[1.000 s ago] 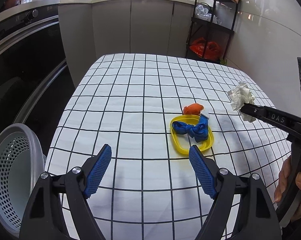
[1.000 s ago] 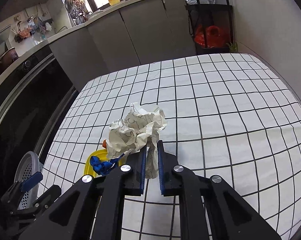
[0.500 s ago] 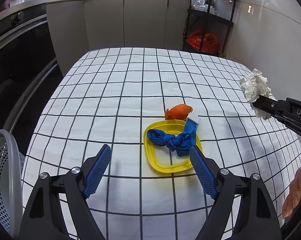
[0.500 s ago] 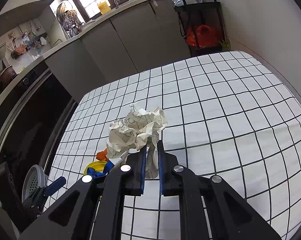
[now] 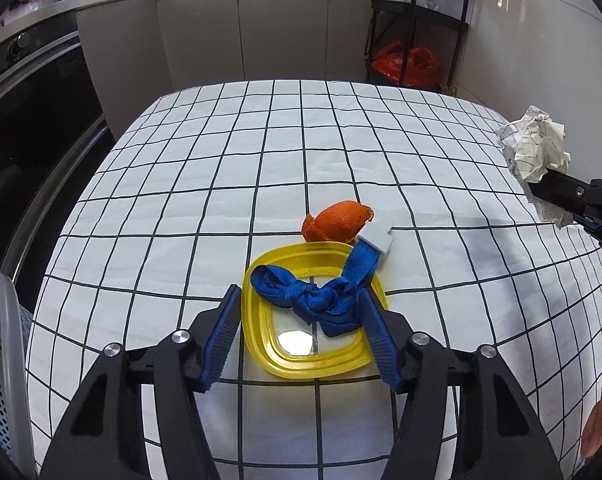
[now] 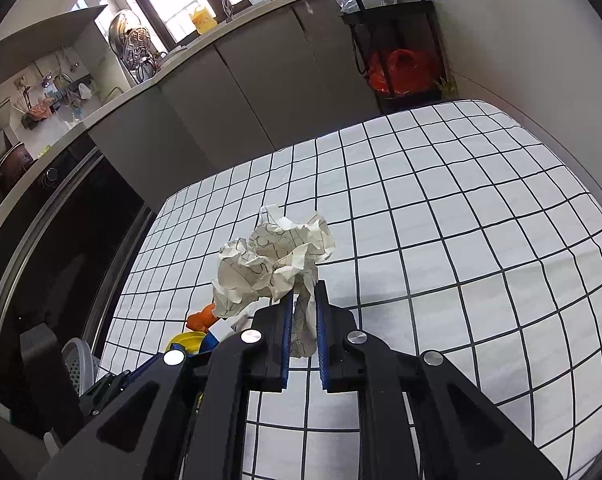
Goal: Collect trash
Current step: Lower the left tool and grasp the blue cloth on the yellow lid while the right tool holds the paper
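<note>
Surface: checked tablecloth [image 5: 205, 184], kitchen cabinets behind.
Yellow lid [image 5: 297, 356]: flat on cloth; knotted blue strap [image 5: 321, 300] lies in it; orange peel [image 5: 339, 220] just beyond.
Left gripper [image 5: 301, 312]: fingers closing either side of lid, not pressing.
Right gripper [image 6: 303, 300]: clamped on crumpled paper [image 6: 273, 260], above cloth.
Grey basket [image 5: 1, 360]: off table's left edge, contents unseen.

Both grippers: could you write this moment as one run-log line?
left gripper: jaws closing around yellow lid and blue strap | right gripper: shut on crumpled paper | orange peel: on table
</note>
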A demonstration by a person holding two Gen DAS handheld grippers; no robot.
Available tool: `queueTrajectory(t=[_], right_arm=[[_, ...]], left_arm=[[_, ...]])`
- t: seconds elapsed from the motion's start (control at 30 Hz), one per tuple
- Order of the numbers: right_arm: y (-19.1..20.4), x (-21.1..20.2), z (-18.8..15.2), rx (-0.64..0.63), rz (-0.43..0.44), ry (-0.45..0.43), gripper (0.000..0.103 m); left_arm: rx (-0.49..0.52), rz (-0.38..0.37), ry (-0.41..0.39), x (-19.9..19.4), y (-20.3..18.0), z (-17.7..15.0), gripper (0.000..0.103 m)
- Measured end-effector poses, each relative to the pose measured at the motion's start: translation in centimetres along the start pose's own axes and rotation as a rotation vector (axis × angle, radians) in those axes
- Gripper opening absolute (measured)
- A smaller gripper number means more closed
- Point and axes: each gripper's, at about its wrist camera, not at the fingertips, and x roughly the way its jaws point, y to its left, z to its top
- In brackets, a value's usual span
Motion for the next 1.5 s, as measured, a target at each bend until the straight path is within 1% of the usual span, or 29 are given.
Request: queueTrajectory(t=[0.07, 0.13, 0.17, 0.2, 0.33, 0.53, 0.6, 0.67, 0.73, 1.0, 1.1, 1.13, 1.4, 1.5], right_arm=[[0.1, 0.0, -0.1, -0.006, -0.001, 0.002, 0.011], [0.2, 0.1, -0.1, -0.008, -0.002, 0.003, 0.011], [0.2, 0.1, -0.1, -0.008, -0.001, 0.003, 0.011], [0.2, 0.1, -0.1, -0.007, -0.002, 0.002, 0.011], [0.4, 0.1, -0.1, -0.01, 0.0, 0.003, 0.011], [0.8, 0.3, 0.1, -0.018, 0.014, 0.004, 0.011], [1.0, 0.3, 0.1, -0.02, 0.017, 0.005, 0.011], [1.3, 0.4, 0.2, -0.023, 0.021, 0.005, 0.011], [1.5, 0.3, 0.1, -0.028, 0.022, 0.005, 0.011], [1.9, 0.3, 0.1, -0.033, 0.031, 0.007, 0.011], [2.1, 0.4, 0.0, -0.036, 0.032, 0.01, 0.011], [2.3, 0.4, 0.0, -0.037, 0.031, 0.01, 0.011], [2.4, 0.5, 0.0, -0.037, 0.034, 0.014, 0.011], [2.4, 0.5, 0.0, -0.036, 0.035, 0.016, 0.011]], left_arm=[[0.005, 0.015, -0.006, -0.1, 0.0, -0.1, 0.044], [0.004, 0.023, -0.01, -0.2, 0.3, 0.0, 0.036], [0.001, 0.024, -0.01, -0.3, 0.5, 0.0, 0.022], [0.0, 0.024, -0.001, -0.3, 0.6, 0.0, 0.02], [-0.013, 0.03, -0.004, -0.7, 1.6, 0.1, 0.019], [-0.039, 0.018, -0.032, -2.6, 3.3, 0.5, 0.018], [-0.046, 0.004, -0.035, -3.2, 3.9, 0.6, 0.018], [-0.055, -0.022, -0.023, -3.4, 4.4, 0.6, 0.018], [-0.064, -0.028, -0.011, -3.5, 5.0, 0.3, 0.019], [-0.061, 0.021, 0.024, -3.1, 7.2, -1.9, 0.019], [-0.06, 0.036, 0.044, -2.7, 7.7, -2.7, 0.021], [-0.06, 0.039, 0.045, -2.6, 7.9, -2.9, 0.024], [-0.048, 0.048, 0.032, -3.2, 8.0, -3.3, 0.026], [-0.054, 0.042, 0.027, -3.4, 8.0, -3.3, 0.029]])
